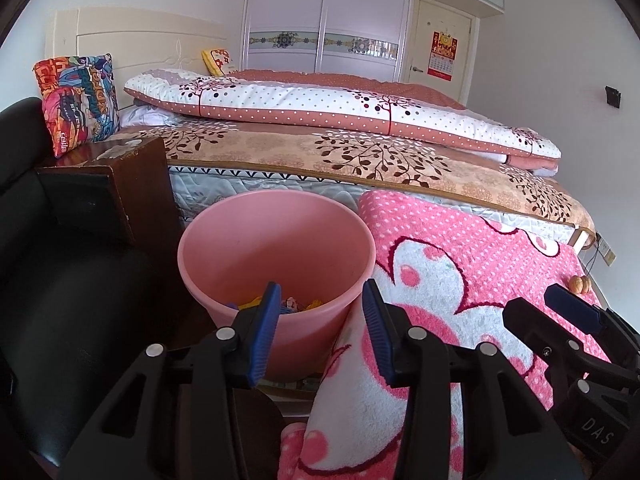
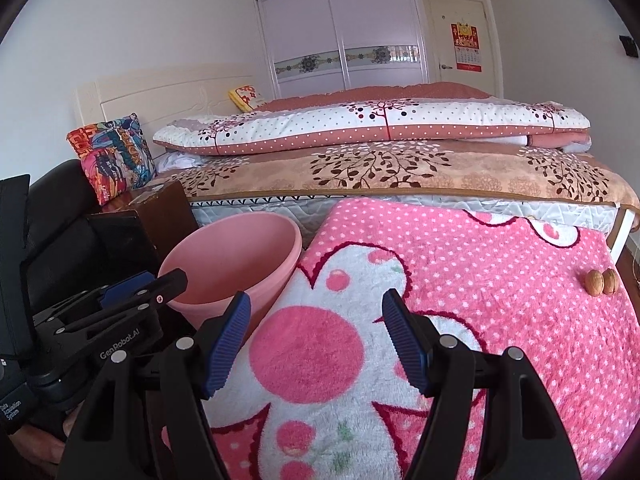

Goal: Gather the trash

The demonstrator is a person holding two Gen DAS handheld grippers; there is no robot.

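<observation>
Trash sits in the bottom of the pink bin [image 1: 276,248], colourful scraps [image 1: 298,303], too hidden to identify.
Bin stands on the floor against the pink blanket's [image 2: 500,264] left edge, beside a dark nightstand [image 1: 132,168]. Left gripper [image 1: 320,316] is over the bin's near rim, jaws apart, nothing between. Right gripper [image 2: 316,332] hangs open over the blanket, empty. Two walnuts [image 2: 601,281] lie near its far right edge.

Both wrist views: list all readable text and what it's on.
"GenRobot.AI": on the left gripper, seen in the right wrist view.
"DAS": on the right gripper, seen in the left wrist view.
Calendar on the door: too small to read.
Cushion print: lettering distorted, not readable.
</observation>
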